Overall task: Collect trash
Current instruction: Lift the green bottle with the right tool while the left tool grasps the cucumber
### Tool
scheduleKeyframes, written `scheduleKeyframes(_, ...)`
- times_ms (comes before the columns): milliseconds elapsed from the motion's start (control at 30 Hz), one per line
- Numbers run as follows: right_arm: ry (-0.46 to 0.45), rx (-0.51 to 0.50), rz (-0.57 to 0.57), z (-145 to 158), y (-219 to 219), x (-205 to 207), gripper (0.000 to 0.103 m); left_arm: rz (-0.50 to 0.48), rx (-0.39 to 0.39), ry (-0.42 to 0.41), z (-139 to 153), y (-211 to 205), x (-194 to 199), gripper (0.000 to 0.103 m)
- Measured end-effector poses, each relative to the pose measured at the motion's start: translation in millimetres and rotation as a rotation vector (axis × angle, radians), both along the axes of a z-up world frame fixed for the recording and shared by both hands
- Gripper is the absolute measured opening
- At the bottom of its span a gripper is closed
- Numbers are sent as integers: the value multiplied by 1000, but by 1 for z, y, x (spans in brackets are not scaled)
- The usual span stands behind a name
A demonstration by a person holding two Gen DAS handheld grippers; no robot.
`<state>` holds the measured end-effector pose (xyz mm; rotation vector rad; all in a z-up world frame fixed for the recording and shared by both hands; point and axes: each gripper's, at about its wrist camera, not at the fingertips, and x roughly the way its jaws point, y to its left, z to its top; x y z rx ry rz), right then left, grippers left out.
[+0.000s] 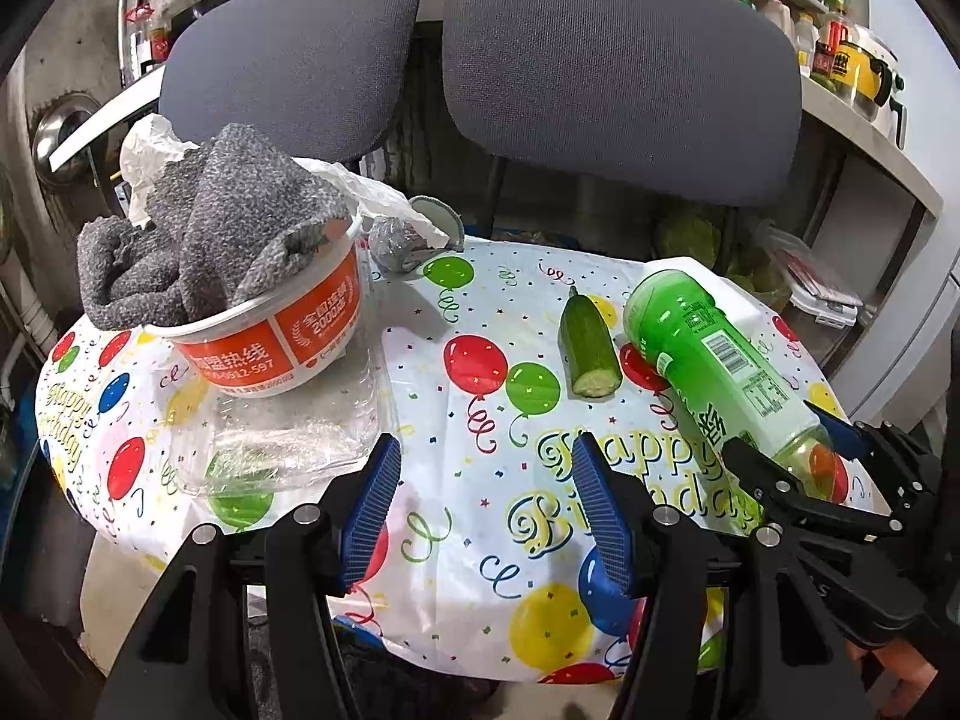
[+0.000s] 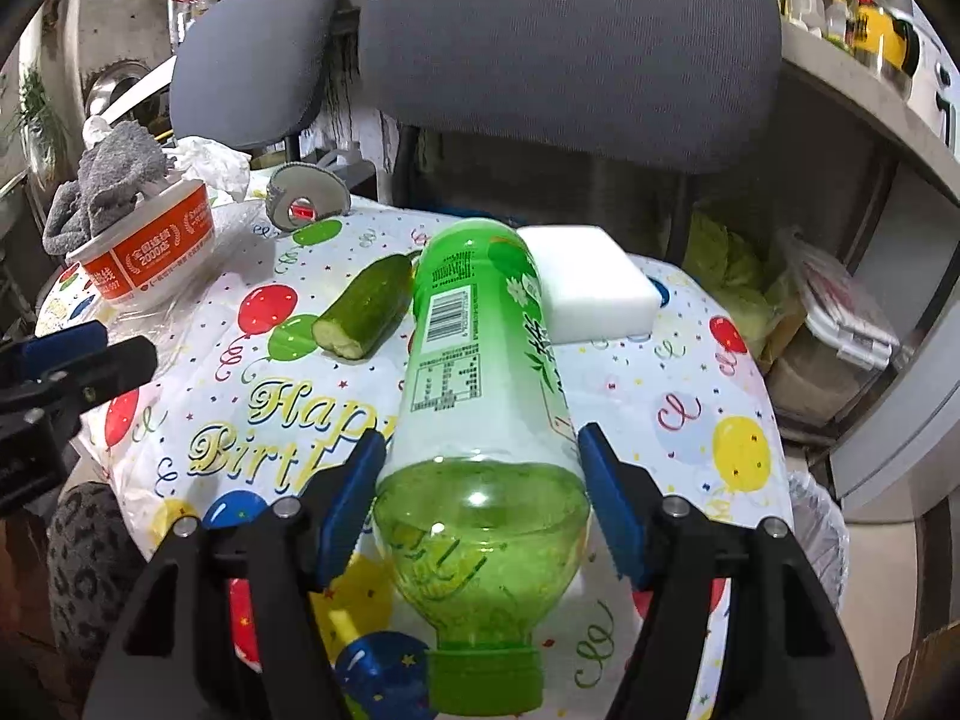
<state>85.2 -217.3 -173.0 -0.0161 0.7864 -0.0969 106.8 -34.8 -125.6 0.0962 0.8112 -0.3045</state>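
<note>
Over a balloon-print tablecloth (image 1: 456, 420), the left gripper (image 1: 486, 480) tilts downward, fingers wide and empty. At its three o'clock, the right gripper (image 2: 480, 468) angles down, fingers straddling a lying green bottle (image 2: 480, 372), contact unclear.

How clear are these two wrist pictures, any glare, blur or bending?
Left wrist view: sharp in the middle, fisheye bends the grey fabric chair backs, and the crinkled clear plastic tray glints. Right wrist view: white glare spots on the green plastic bottle lying on its side; its green cap looms soft; dark corners in both.
</note>
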Motion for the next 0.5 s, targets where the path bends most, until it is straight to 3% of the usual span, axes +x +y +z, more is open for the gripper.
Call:
scheduleKeyframes(233,2,25,-20,-7,-4,-2,66,14,4,-3,0,5,-2,61)
scheduleKeyframes(500,-74,60,7,22,-7,-22,65,-12,8,9,-5,-5,2,61)
